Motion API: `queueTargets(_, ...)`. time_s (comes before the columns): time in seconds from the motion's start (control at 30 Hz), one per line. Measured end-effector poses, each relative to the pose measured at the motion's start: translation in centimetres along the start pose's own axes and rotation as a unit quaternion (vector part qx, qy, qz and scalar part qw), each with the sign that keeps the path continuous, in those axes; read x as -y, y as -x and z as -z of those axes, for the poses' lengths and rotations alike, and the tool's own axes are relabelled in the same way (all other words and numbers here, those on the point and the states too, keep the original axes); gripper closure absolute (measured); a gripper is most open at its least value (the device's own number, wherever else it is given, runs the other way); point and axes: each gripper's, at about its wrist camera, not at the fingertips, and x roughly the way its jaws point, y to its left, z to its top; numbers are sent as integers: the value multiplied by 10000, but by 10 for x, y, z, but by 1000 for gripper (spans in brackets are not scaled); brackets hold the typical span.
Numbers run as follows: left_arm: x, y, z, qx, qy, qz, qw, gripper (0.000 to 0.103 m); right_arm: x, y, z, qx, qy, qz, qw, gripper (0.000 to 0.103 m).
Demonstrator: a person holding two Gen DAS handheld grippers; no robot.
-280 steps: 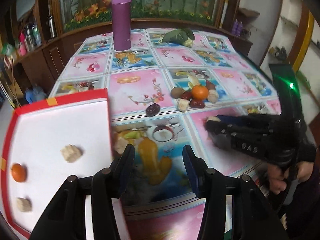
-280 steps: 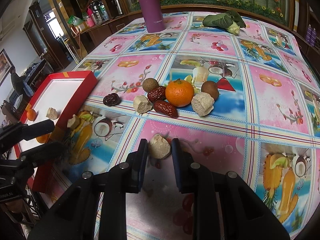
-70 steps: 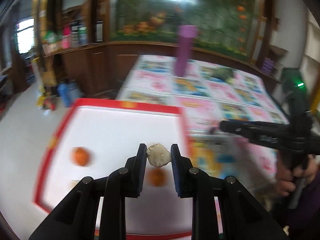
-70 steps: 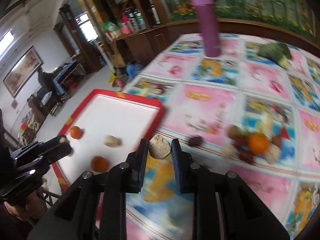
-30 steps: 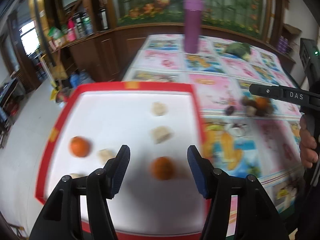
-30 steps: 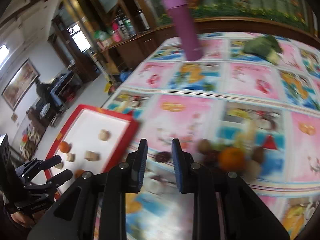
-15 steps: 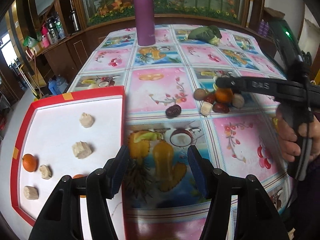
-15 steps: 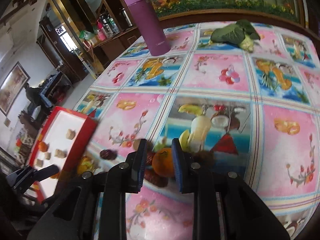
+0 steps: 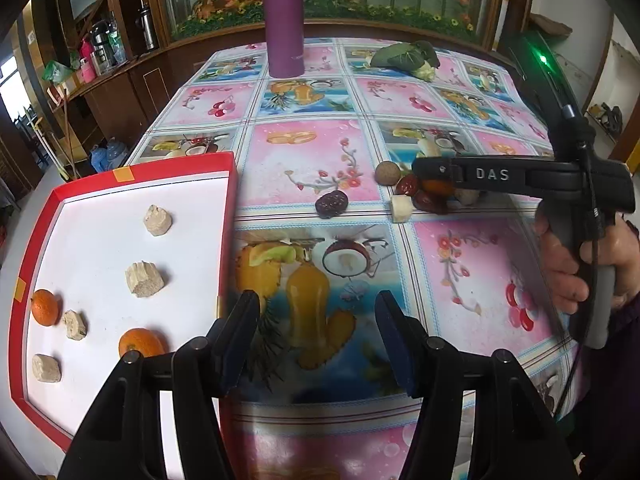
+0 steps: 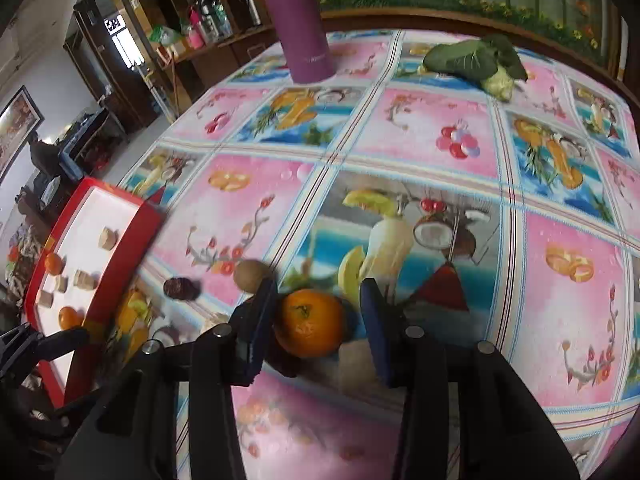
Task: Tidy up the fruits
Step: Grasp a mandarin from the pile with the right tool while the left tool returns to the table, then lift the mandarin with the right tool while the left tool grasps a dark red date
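Observation:
An orange lies in a small pile of fruit on the tablecloth. My right gripper is open and straddles it, with the left finger close against its side. A brown round fruit and a dark date lie just to the left. In the left wrist view the right gripper hovers over that pile, hiding most of the orange. My left gripper is open and empty, low over the cloth beside the red tray. That tray holds two oranges and several beige chunks.
A purple flask stands at the far side of the table, with a leafy green vegetable to its right. A hand holds the right gripper's handle. A white chunk and red dates lie in the pile.
My right gripper has opened and dropped down around the orange in the pile. Both beige chunks held earlier are gone from the grippers. The left gripper has stayed open near the tray.

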Motion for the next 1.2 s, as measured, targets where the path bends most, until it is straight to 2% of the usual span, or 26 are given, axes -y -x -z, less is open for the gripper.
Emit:
queueTargets(0.1, 0, 1, 1, -29, 10, -48, 10000, 43, 1, 4, 6, -204, 63, -76, 9997, 61)
queueTargets(0.27, 2, 3, 0, -43, -46, -75, 10000, 42, 8, 15, 21, -789, -55, -651, 9947, 65)
queueTargets(0.37, 5, 1, -2, -59, -89, -91, 9999, 40, 15, 32, 24, -614, -115, -772, 9951, 65)
queueTargets(0.53, 18, -3, -9, -85, -280, 32, 9996, 40, 41, 48, 22, -350, -621, -809, 9942, 66)
queueTargets(0.7, 40, -12, -20, -215, -393, 449, 9980, 40, 52, 53, 21, -359, -726, -642, 9946, 66)
queueTargets(0.87, 65, -28, -32, -244, -480, 641, 9965, 40, 83, 73, 24, -65, -1056, -305, 9939, 66)
queueTargets(1.0, 78, -43, -39, -384, -428, 847, 9947, 40, 108, 66, 29, -278, -1415, 177, 9894, 66)
queueTargets(1.2, 79, -57, -45, -414, -295, 892, 9947, 42, 104, 53, 27, -440, -1276, 304, 9904, 66)
